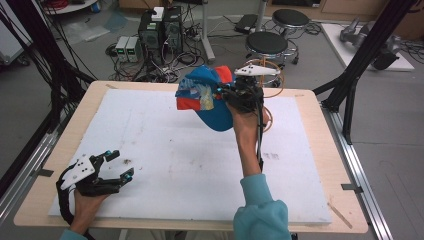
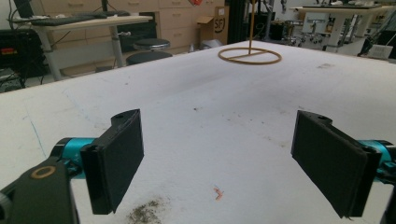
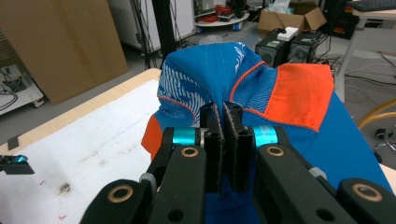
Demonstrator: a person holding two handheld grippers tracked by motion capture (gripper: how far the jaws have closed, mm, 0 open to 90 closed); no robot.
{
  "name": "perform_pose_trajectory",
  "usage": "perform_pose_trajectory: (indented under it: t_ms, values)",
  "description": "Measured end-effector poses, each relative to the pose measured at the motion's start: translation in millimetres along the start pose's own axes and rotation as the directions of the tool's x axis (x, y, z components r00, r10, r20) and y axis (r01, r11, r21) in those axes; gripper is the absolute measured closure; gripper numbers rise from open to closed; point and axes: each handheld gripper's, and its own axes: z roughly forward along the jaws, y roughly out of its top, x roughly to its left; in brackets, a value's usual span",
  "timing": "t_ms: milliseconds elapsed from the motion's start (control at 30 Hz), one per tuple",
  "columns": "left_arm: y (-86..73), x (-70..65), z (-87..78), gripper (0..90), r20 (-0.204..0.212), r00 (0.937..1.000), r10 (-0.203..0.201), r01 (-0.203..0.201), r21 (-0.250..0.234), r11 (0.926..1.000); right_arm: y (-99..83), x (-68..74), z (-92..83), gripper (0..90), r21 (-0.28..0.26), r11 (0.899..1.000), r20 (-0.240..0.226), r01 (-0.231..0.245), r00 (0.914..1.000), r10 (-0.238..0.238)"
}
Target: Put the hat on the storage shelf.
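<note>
The right gripper [image 1: 231, 95] is held up over the far middle of the white mat [image 1: 165, 150], its jaws pressed together on a fold of a blue and orange cap [image 1: 207, 97], which hangs clear of the table surface. In the right gripper view the two black jaws stand almost touching, with only a thin ridge of the cap's cloth [image 3: 243, 79] pinched between them, and the crown of the cap bulges out beyond the fingertips [image 3: 223, 114]. The right forearm reaches straight forward from the near edge of the table, the teal sleeve [image 1: 260, 210] low in the high view and the hand closed round the gripper's body, wrist roughly level. Behind that hand stands a tan wire stand with a ring base [image 2: 250, 55]; how close the cap is to it is hard to judge from above. The left gripper [image 1: 112, 167] rests low at the near left corner of the mat, its jaws wide apart with nothing between them, pointing across the mat toward the far right. The left hand [image 1: 87, 205] grips it from below, close to the wooden table [image 1: 320, 130] edge, well apart from the cap.
</note>
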Motion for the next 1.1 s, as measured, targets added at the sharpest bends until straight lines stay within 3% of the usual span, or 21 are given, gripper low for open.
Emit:
perform_pose_trajectory:
  t_ms: [367, 567, 1100]
  values:
    - [0.0, -0.3, 0.0, 17.3, -0.001, 1.0, 0.002, -0.002, 0.001, 1.0, -0.2, -16.8, -5.7, 87.3, -0.017, 1.0, 0.029, -0.007, 0.9996, 0.007]
    - [0.1, 0.0, 0.2, 17.3, -0.002, 1.0, 0.0, 0.0, 0.0, 1.0, 10.8, -26.5, -9.6, 87.3, -0.013, 1.0, 0.05, 0.019, 0.9986, -0.019]
    - [0.0, -0.1, 0.5, 17.3, -0.003, 1.0, -0.003, 0.003, -0.001, 1.0, 31.2, -55.8, -23.7, 87.3, -0.007, 1.0, 0.111, 0.021, 0.9936, -0.02]
